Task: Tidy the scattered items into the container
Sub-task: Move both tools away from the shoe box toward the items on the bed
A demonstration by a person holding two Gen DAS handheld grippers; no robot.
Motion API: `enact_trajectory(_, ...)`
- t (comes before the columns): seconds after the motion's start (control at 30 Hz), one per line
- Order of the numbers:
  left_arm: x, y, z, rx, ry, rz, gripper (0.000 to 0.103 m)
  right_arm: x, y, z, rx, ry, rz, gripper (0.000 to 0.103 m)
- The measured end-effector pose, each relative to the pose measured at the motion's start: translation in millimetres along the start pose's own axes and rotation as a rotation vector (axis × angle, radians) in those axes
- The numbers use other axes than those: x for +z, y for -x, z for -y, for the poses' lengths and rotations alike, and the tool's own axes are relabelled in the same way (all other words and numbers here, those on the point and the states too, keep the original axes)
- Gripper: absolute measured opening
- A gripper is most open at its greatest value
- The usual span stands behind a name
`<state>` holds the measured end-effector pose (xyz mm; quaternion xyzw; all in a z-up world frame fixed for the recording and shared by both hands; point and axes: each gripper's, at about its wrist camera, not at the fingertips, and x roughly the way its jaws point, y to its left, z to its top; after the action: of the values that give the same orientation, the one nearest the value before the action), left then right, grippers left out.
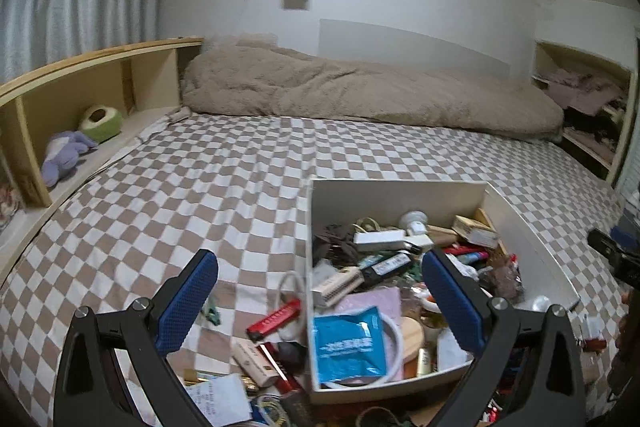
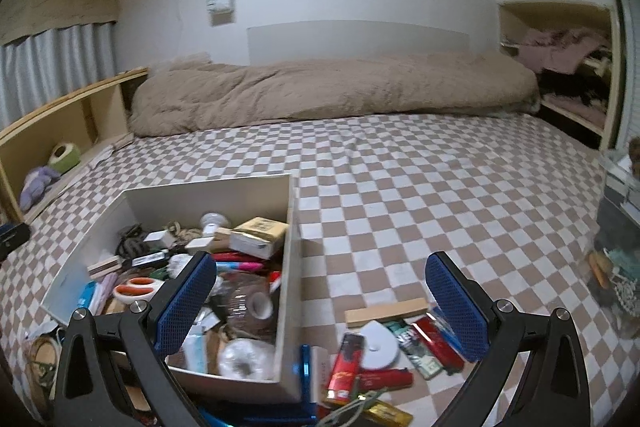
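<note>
While both grippers gape empty, left gripper (image 1: 320,301), right gripper (image 2: 322,299), box (image 2: 294,227) contents jumbled, indistinct.

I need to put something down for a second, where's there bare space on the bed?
Bare checkered sheet lies between the white box and the beige duvet. Crowded: inside the box, and the clutter on both its sides near the grippers.

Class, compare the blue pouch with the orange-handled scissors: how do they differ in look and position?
The blue pouch is a flat, soft, crinkled packet with white print; the scissors are rigid, with orange and white handles. The pouch lies near the box's front wall; the scissors lie nearer its middle. Both rest on top of the clutter inside the box, untouched by either hand-held gripper.
</note>
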<state>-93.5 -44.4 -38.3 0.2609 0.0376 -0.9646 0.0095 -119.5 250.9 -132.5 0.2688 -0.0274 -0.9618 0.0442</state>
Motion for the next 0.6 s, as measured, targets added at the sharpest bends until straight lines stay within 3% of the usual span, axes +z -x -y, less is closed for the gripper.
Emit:
enact_trajectory(0.2, 3.4, 1.6, -25.9, 0.031, 0.091, 0.019, 0.103, -0.6, -6.2, 24.2, -0.051, -0.052, -0.015, 0.103)
enact_trajectory(0.33, 3.7, 1.1, -39.2, 0.058, 0.101, 0.017, 0.103, -1.6, -10.3, 38.9, -0.081, -0.089, -0.031, 0.103)
enact_trajectory(0.6, -0.1, -11.0, -62.5, 0.140, 0.154, -0.035, 0.103, -7.2, -21.3, 63.4, -0.124, -0.172, -0.084, 0.103)
